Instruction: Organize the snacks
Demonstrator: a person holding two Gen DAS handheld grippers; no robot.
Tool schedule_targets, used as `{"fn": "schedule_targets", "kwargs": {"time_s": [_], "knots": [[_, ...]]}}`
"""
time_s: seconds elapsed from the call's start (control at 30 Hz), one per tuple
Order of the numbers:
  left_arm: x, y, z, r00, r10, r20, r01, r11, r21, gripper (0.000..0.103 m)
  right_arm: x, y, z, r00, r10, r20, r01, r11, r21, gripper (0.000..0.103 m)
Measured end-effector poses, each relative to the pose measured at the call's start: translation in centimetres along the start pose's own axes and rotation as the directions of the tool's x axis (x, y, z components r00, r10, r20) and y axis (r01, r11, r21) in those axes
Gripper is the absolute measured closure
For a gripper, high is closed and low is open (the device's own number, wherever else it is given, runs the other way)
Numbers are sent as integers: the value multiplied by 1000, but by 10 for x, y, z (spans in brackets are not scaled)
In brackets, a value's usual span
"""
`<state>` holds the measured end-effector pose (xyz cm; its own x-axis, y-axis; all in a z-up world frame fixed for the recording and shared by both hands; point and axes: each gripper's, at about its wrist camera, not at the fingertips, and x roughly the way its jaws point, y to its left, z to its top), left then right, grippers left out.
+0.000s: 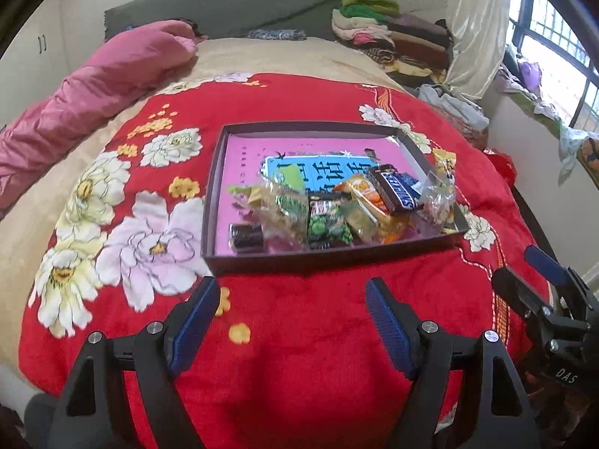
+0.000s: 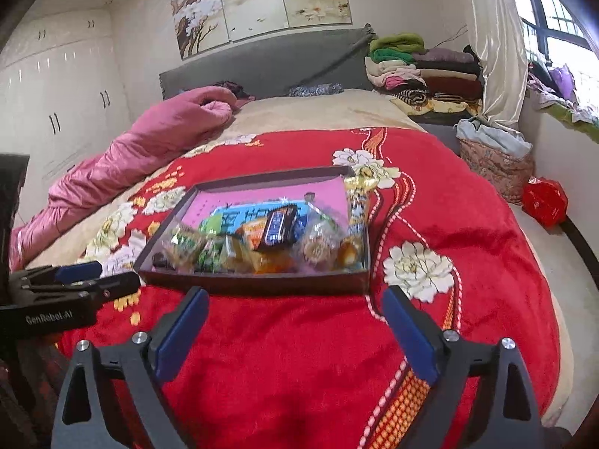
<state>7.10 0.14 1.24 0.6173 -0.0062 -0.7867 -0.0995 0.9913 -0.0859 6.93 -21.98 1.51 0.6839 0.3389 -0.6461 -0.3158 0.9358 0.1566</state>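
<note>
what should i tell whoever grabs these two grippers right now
Left gripper: open, empty, over the red blanket just short of the box.
Right gripper: open, empty, beside the left one, also short of the box.
Snacks: piled along the near side of the box on the bed, with the chocolate bar on top, green packets, a dark roll at the near left corner and a yellow packet leaning on the right wall.
Done: snacks are in the box.
Left: possibly tidying the pile; no loose snacks show on the blanket.
</note>
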Motion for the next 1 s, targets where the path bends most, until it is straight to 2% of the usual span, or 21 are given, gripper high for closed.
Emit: {"fn": "schedule_targets", "kwargs": {"time_s": [0.4, 0.57, 1.0], "knots": [[-8, -7, -23, 1000, -5, -30, 6, 1000, 27, 22, -17, 12, -13, 1000, 6, -17, -6, 1000, -11, 5], [-10, -9, -26, 999, -11, -34, 12, 999, 37, 22, -15, 11, -18, 998, 25, -51, -24, 999, 25, 5], [-14, -8, -28, 999, -10, -31, 11, 999, 34, 22, -14, 16, -20, 998, 15, -54, -15, 1000, -4, 5]]}}
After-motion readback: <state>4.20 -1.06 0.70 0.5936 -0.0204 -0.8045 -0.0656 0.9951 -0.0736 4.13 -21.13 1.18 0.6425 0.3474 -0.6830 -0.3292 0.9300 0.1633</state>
